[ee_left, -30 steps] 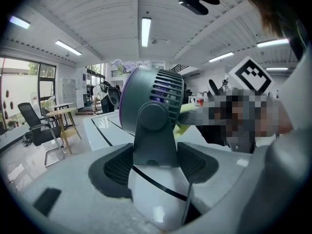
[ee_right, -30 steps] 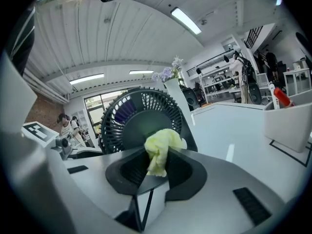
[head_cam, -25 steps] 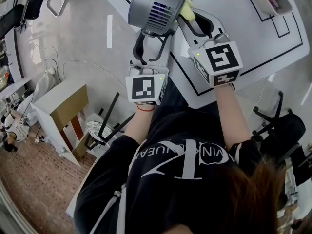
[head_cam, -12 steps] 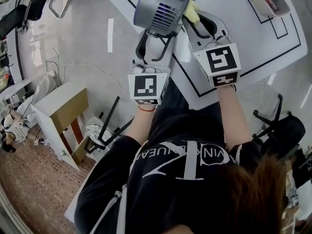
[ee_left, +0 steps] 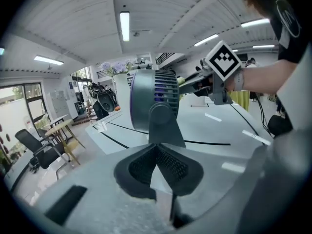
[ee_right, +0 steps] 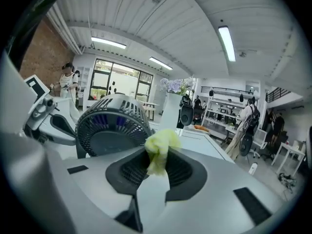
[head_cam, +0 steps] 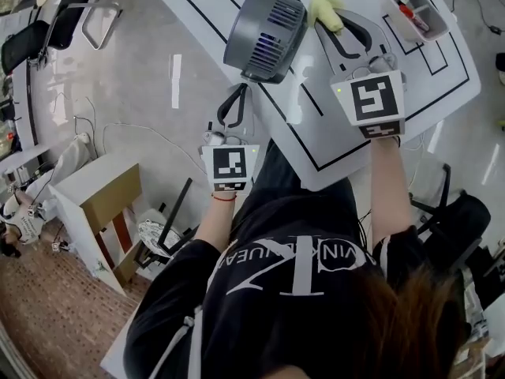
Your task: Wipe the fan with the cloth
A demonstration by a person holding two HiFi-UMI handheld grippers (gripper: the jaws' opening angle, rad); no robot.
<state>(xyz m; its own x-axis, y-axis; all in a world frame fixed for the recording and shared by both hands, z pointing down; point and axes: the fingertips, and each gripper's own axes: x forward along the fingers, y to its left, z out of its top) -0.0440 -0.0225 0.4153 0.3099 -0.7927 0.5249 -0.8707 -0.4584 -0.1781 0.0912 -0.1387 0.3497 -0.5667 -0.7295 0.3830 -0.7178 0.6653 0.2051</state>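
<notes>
Two tools are in my hands, and the left one sits nearer to me. My left tool (ee_left: 157,152) is at the left edge of the bench (head_cam: 339,144), its tips low and angled downward. Its jaws have just closed and are now clenched on nothing, the dark mesh pads meeting tip to tip. Just beyond those tips rises the stand of the fan (head_cam: 264,31). It is a dark grey round unit standing upright on the white bench, close to that same left edge. Its slatted housing is turned toward my left tool, and a bluish-purple tint shows through the slats. My right tool (ee_right: 156,161) reaches farther out, over the bench on the fan's right side. It is clamped on the cloth (ee_right: 160,147), a small yellow-green wad that bulges up past the jaw tips. In the head view the cloth lies just beside the fan's right rim, though I cannot tell whether it touches the grille. In the right gripper view the round grille stands to the left of the cloth and a little beyond it. Black lines run across the bench top under both tools. Farther still, toward the bench's far right corner, sits a small white bin (head_cam: 404,27) holding a few pen-like things, one with a red part.
</notes>
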